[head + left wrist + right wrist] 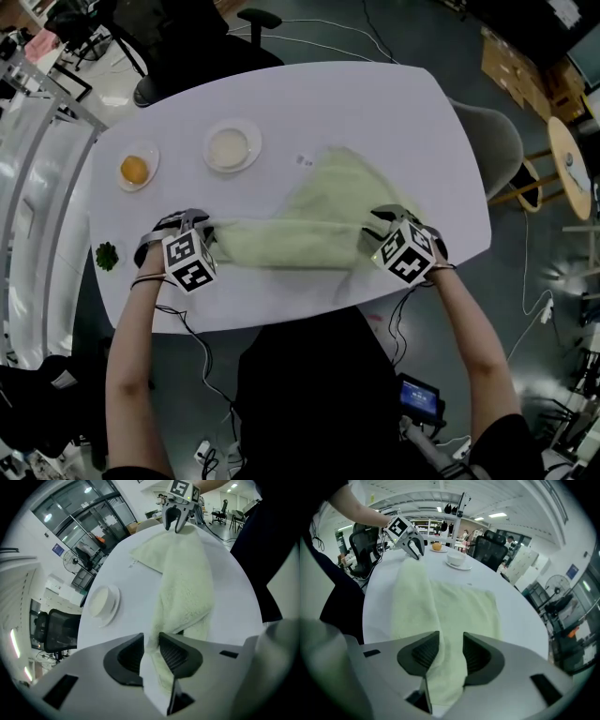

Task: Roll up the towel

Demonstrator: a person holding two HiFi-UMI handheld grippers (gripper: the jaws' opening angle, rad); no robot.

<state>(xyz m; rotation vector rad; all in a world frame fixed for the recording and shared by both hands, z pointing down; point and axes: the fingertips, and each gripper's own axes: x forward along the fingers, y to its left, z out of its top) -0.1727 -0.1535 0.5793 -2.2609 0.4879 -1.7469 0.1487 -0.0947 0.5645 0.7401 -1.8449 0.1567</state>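
Note:
A pale green towel (309, 220) lies on the white table (375, 112), with its near part folded over into a long thick band and one corner spread out toward the far side. My left gripper (208, 228) is at the band's left end. In the left gripper view, the towel's edge (185, 583) lies in the gap of that gripper (151, 651), and the pads stand apart from it. My right gripper (375, 230) is at the band's right end. There the cloth (440, 611) runs loosely between the parted jaws of this gripper (451, 651).
A white bowl on a saucer (232, 147) and a small plate with an orange (135, 171) stand beyond the towel at the left. A green sprig (107, 255) lies near the table's left edge. The near table edge is just behind both grippers.

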